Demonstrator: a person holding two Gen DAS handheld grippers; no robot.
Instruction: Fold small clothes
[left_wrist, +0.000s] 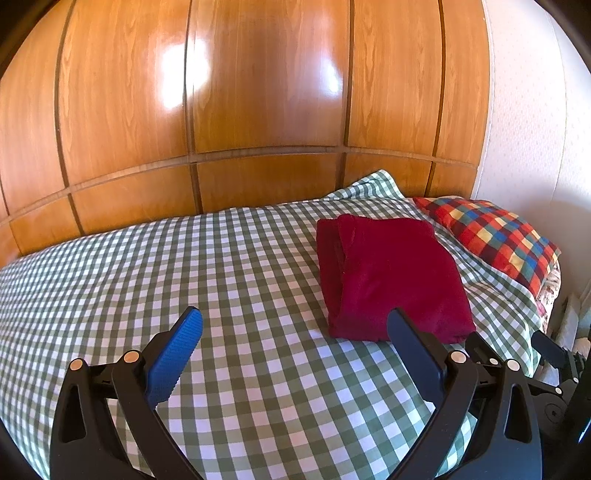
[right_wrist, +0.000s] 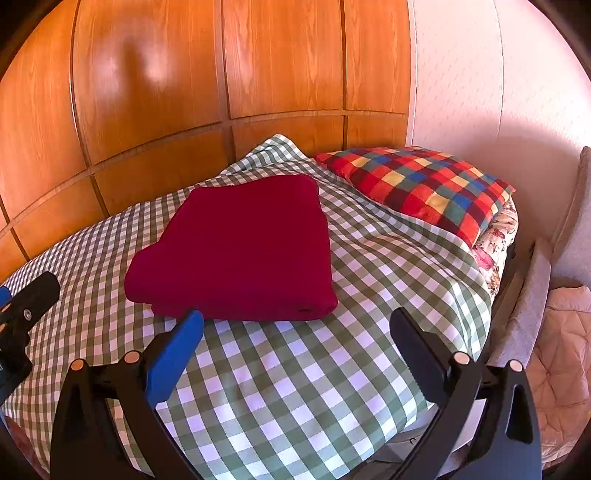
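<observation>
A dark red garment (left_wrist: 391, 277) lies folded into a neat rectangle on the green-and-white checked bedspread (left_wrist: 221, 266). In the right wrist view the garment (right_wrist: 243, 247) sits just ahead of the fingers. My left gripper (left_wrist: 295, 321) is open and empty, held above the bedspread, left of and nearer than the garment. My right gripper (right_wrist: 295, 325) is open and empty, just in front of the garment's near edge. The left gripper's tip shows at the left edge of the right wrist view (right_wrist: 33, 295).
A multicoloured checked pillow (right_wrist: 421, 184) lies at the bed's right end, over a floral sheet (right_wrist: 495, 258). A glossy wooden panelled wardrobe (left_wrist: 258, 92) stands behind the bed. A pale wall (right_wrist: 480, 74) is on the right. Pinkish quilted fabric (right_wrist: 561, 350) lies beside the bed.
</observation>
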